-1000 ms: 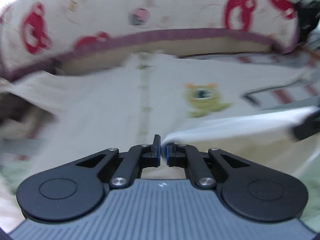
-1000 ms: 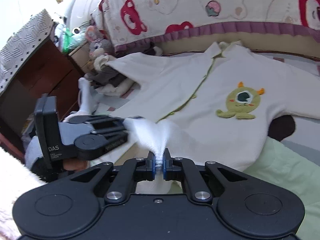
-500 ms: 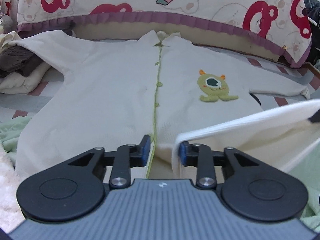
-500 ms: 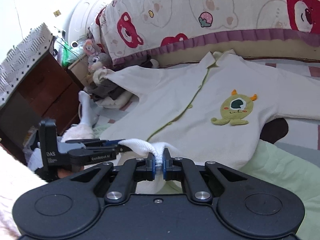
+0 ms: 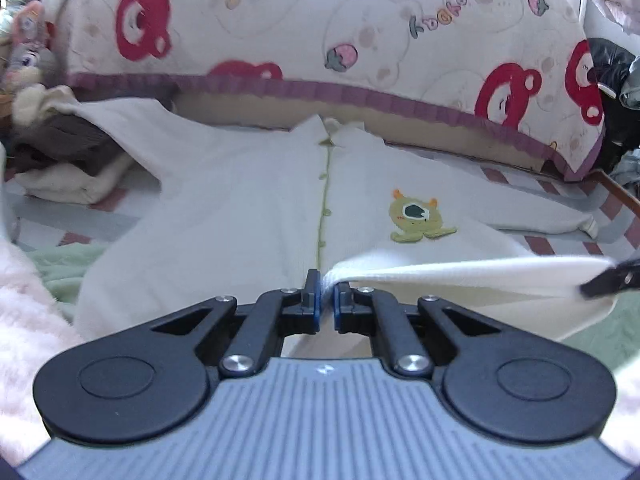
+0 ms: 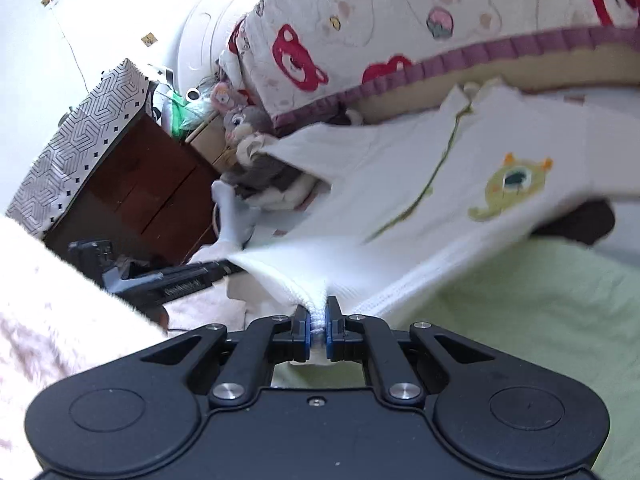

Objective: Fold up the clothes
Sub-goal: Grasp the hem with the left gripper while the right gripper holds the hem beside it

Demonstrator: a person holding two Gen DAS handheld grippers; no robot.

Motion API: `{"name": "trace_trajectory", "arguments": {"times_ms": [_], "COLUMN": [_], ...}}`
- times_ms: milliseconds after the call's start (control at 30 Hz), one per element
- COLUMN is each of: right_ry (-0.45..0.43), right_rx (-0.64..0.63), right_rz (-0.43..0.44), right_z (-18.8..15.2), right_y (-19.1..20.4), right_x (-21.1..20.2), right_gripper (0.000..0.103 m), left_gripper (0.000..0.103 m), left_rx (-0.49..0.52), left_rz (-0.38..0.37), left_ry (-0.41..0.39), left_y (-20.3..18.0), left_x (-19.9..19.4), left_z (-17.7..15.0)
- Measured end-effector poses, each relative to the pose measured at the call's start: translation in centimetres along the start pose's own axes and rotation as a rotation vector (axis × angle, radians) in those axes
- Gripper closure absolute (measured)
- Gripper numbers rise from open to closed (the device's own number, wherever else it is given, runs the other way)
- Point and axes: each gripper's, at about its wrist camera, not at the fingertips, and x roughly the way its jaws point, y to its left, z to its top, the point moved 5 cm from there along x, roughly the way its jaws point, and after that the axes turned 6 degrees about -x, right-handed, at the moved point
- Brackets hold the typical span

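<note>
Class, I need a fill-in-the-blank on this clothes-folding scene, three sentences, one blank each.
1. Both grippers, the left gripper and the right gripper, pinch the garment's bottom ____.
2. The patch on the garment shows a green ____.
3. The garment lies spread on a ____.

Missing words: hem; monster; bed

Two hand-held grippers: left hand-held gripper (image 5: 326, 300), right hand-held gripper (image 6: 318, 322). One cream garment (image 5: 240, 216) ahead of both, bearing one green monster patch (image 5: 418, 220). One bear-print quilt (image 5: 360, 32) beyond. One wooden cabinet (image 6: 132, 196) far left of the right one.
</note>
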Motion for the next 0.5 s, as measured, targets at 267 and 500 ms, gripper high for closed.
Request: {"name": "trace_trajectory", "arguments": {"times_ms": [267,500], "right_ry": [0.217,0.264], "right_rx": [-0.050,-0.041], "right_rz": [-0.103,-0.124], "right_z": [-5.4,-6.3], "right_y": [-1.0,-2.2], "right_x": [2.2,1.7], "right_gripper": [0.094,0.094], "left_gripper": [0.095,0.092], "left_rx": [0.064,0.021], "left_rz": [0.070,0.017], "left_ry": [0.172,0.197], "left_y": [0.1,0.3], "left_x": [1.6,1.7], "left_z": [-3.8,-3.2]}}
